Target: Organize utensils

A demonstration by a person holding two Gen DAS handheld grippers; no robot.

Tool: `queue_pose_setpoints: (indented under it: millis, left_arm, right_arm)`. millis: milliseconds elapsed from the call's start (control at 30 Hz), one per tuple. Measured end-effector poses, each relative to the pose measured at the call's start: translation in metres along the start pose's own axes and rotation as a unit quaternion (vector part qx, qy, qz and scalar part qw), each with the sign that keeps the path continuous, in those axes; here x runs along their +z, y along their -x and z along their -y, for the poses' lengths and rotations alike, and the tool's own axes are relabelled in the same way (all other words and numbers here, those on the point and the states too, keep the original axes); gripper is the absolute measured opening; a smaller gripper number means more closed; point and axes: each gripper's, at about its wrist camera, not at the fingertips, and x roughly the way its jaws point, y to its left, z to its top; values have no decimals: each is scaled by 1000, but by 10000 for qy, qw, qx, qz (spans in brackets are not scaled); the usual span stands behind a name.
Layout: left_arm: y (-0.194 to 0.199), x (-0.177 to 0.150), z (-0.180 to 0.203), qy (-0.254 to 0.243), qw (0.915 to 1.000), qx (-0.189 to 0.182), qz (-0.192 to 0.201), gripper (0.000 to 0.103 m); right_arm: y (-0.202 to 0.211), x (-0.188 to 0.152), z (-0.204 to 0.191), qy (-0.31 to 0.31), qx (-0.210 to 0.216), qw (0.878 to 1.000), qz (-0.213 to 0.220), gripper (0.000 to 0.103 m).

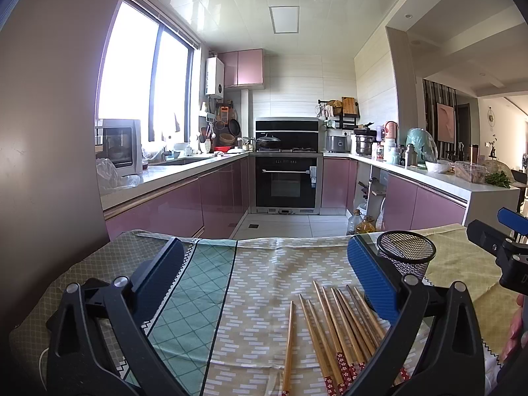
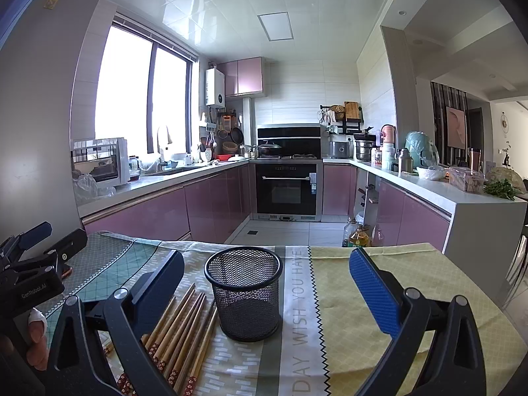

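Observation:
Several wooden chopsticks point(image 1: 343, 326) with red flowered ends lie on the patterned tablecloth point(image 1: 264, 274), one point(image 1: 289, 343) a little apart to the left. They also show in the right wrist view point(image 2: 184, 326). An empty black mesh holder point(image 2: 246, 297) stands upright just right of them; it also shows in the left wrist view point(image 1: 404, 254). My left gripper point(image 1: 264, 264) is open and empty above the cloth, its right finger over the chopsticks. My right gripper point(image 2: 267, 277) is open and empty, with the holder between its fingers' line of sight.
The table's far edge point(image 2: 250, 246) drops to a kitchen floor with oil bottles point(image 2: 358, 236). Pink cabinets, an oven point(image 2: 287, 188) and cluttered counters lie beyond. The right gripper shows at the right edge of the left wrist view point(image 1: 501, 247); the left gripper shows at the left edge of the right wrist view point(image 2: 33, 264).

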Motion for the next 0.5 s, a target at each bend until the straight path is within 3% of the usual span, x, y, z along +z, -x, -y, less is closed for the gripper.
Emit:
queue_pose_setpoints:
  millis: [500]
  left_arm:
    - [0,0,0,6,10000,3,6,98]
  right_arm:
    - [-1,2,-1,8,0,10000,16,97]
